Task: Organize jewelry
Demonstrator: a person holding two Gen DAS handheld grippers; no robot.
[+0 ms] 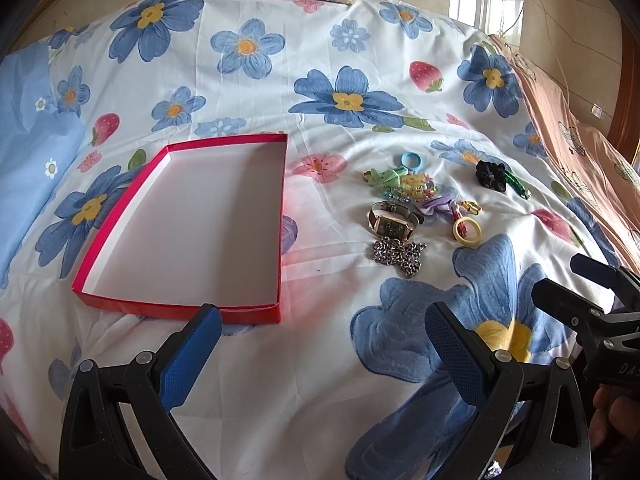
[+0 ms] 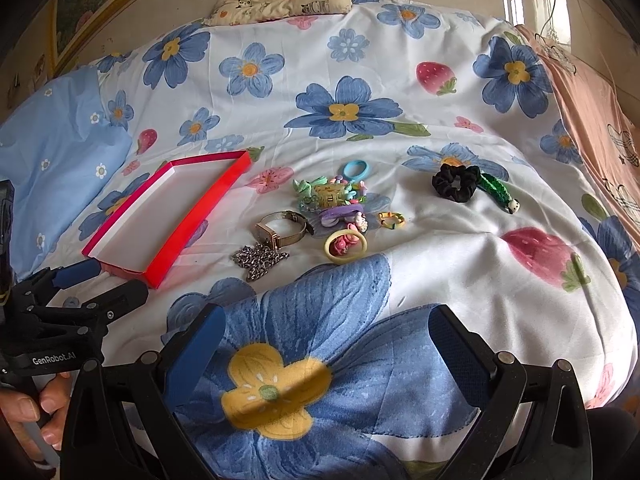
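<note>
On the flowered bedspread [image 1: 320,40] in front of you sits a shallow red box [image 1: 182,308], white inside and holding nothing, with the jewelry heaped just to its right. Nearest you in that heap lies a silver chain [image 1: 396,258], and touching its far edge is a gold watch [image 1: 394,226] — its strap loops up behind the face. Beside the watch rests a pale yellow ring [image 1: 466,233] with something pink threaded through it (in the right wrist view it looks like a small charm), and behind them a tangle of pastel hair ties and clips [image 2: 336,196] topped by a light blue elastic [image 2: 356,169]. Well off to the right, a black scrunchie [image 2: 456,182] touches a green braided cord [image 2: 496,190]. Your left gripper [image 1: 322,326] hovers near the box's front edge, fingers spread wide, nothing between them. Your right gripper [image 2: 326,326] is likewise spread and bare, above the big blue flower.
</note>
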